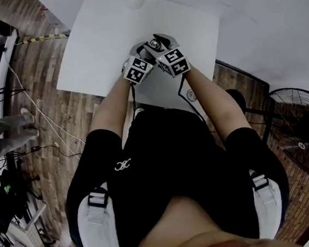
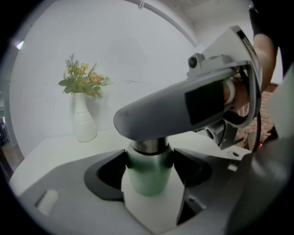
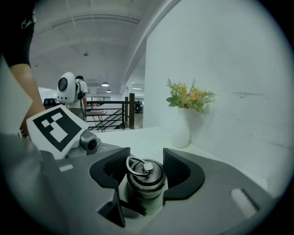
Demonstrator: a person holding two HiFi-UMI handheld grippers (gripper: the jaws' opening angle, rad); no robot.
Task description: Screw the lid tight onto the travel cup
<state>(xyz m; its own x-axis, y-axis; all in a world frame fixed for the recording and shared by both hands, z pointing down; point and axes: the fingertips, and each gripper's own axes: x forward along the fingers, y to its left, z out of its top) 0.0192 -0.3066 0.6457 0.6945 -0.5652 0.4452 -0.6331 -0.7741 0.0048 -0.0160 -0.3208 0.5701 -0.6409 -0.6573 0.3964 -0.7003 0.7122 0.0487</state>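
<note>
The travel cup has a pale green body and a steel neck, and it stands upright between the pads of my left gripper, which is shut on it. Across its top lies a grey finger of the right gripper. In the right gripper view the steel lid with its wire ring sits on the cup. My right gripper is shut on the lid, one pad against each side. In the head view both marker cubes meet over the white table.
A white vase of flowers stands at the table's far edge by the white wall. On the wooden floor are a standing fan at the right, and cables and another person's legs at the left.
</note>
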